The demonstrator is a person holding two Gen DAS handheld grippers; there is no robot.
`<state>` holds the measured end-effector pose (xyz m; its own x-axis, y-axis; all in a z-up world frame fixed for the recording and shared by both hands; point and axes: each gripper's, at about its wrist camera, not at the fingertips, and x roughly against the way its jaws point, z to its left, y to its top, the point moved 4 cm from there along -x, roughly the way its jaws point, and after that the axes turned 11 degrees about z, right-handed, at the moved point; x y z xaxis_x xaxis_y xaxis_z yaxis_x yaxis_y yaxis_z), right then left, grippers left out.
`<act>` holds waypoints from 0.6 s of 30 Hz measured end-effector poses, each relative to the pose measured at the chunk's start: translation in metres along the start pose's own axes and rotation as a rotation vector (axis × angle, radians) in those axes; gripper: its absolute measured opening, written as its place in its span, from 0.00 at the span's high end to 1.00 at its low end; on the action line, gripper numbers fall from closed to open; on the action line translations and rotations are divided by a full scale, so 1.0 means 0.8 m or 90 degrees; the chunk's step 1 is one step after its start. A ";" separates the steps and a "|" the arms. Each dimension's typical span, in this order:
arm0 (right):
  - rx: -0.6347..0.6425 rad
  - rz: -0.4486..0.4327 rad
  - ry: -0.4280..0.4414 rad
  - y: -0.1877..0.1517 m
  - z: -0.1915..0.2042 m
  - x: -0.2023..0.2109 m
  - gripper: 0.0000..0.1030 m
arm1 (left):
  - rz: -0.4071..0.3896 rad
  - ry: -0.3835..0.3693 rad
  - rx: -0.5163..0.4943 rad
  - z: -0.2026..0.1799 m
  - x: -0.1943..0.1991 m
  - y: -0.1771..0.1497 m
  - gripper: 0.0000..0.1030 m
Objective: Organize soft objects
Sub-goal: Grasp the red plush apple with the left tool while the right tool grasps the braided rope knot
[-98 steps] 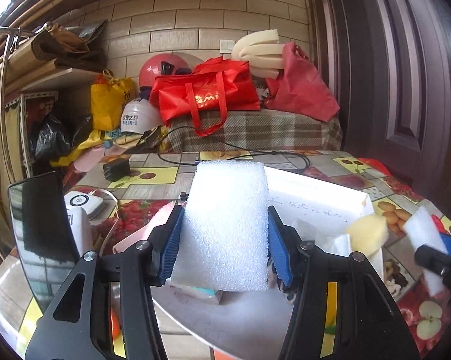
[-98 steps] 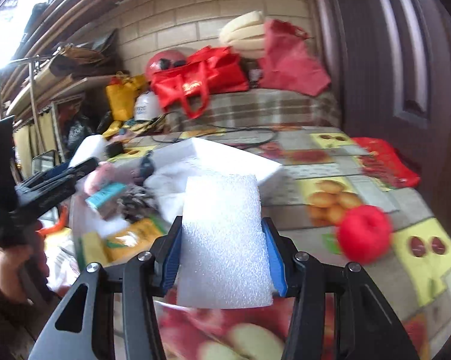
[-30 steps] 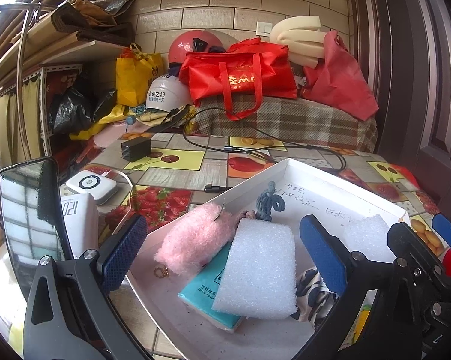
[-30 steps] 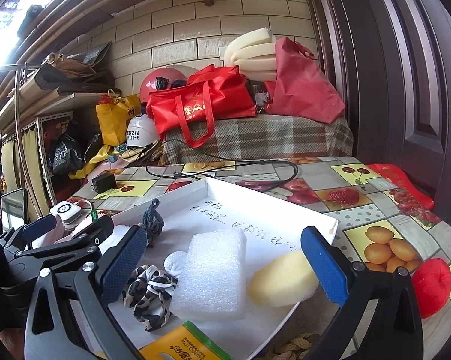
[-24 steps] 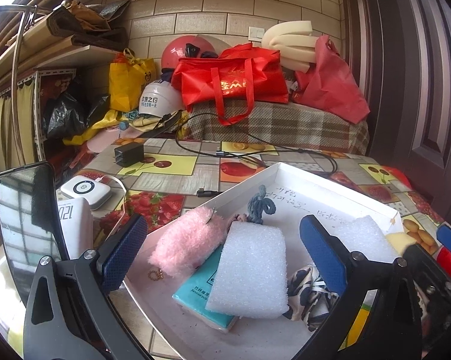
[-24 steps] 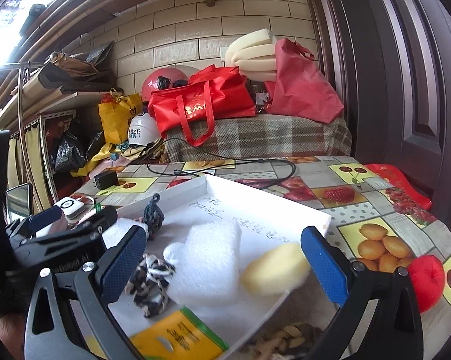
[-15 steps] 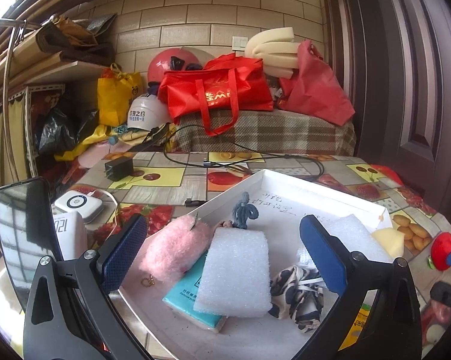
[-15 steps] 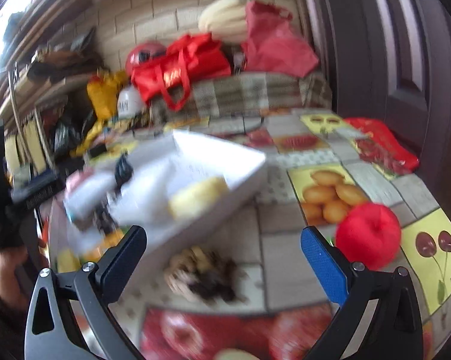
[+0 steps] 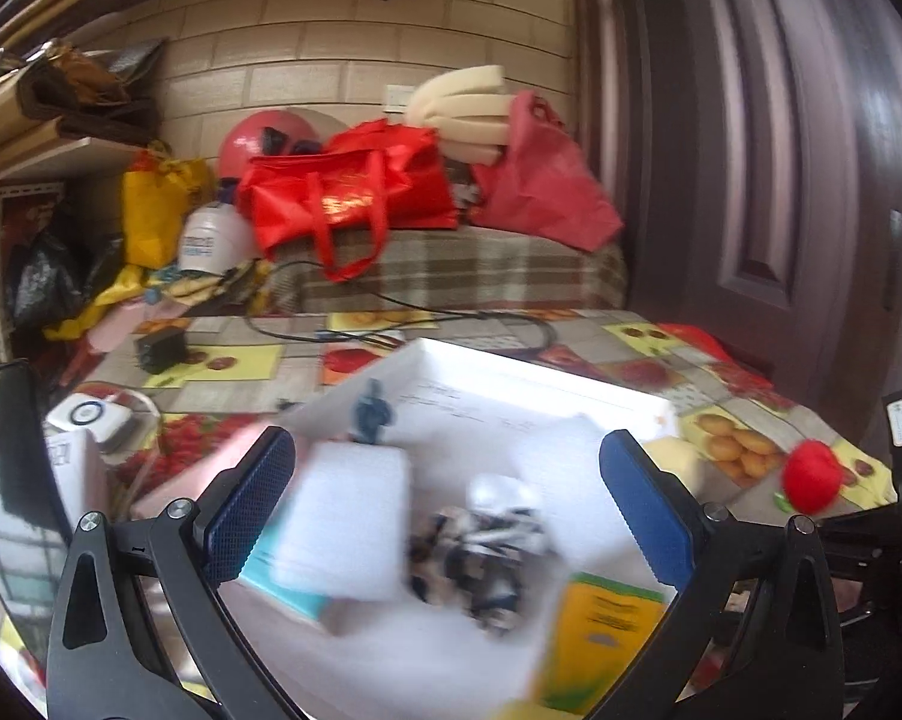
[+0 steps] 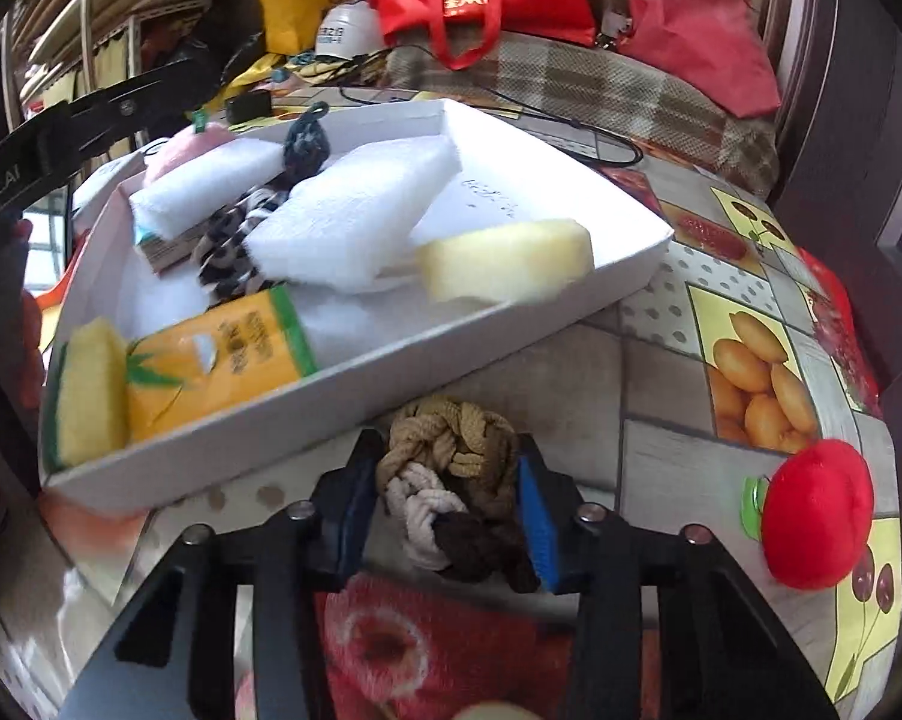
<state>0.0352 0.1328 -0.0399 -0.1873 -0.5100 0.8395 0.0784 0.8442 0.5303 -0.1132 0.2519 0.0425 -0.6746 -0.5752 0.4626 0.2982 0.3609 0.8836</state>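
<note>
A white box (image 10: 355,384) on the table holds two white foam blocks (image 10: 355,210), a yellow sponge (image 10: 505,267), a leopard-print scrunchie (image 10: 235,240), a tissue pack (image 10: 223,354) and a pink fluffy piece (image 10: 178,147). My right gripper (image 10: 448,510) is shut on a braided brown, tan and white rope knot (image 10: 451,480) on the table just in front of the box. My left gripper (image 9: 445,510) is open and empty above the box (image 9: 541,378), over a foam block (image 9: 343,522) and the scrunchie (image 9: 487,546).
A red plush apple (image 10: 817,540) lies on the fruit-print tablecloth right of the right gripper; it also shows in the left wrist view (image 9: 811,477). A white device (image 9: 88,420) and a black charger (image 9: 160,351) sit left of the box. Red bags (image 9: 355,192) are piled behind.
Both grippers let go of their foam blocks into the box. The right gripper then swung down to the table and closed on the rope knot. The left gripper stays open over the box.
</note>
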 end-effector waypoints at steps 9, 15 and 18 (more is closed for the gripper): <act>-0.223 0.014 -0.087 -0.121 -0.176 0.064 0.63 | 0.140 -0.143 -0.181 -0.199 -0.023 -0.031 0.01; -0.385 -0.020 -0.064 -0.156 -0.264 0.076 0.63 | 0.209 -0.178 -0.259 -0.305 -0.077 -0.028 0.01; -0.386 -0.025 -0.061 -0.155 -0.264 0.077 0.63 | 0.237 -0.155 -0.293 -0.332 -0.101 -0.025 0.01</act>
<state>0.2211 -0.0382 -0.0289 -0.2866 -0.4978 0.8185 0.6078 0.5659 0.5570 0.1149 0.0963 0.0064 -0.5879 -0.2693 0.7628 0.7650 0.1217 0.6325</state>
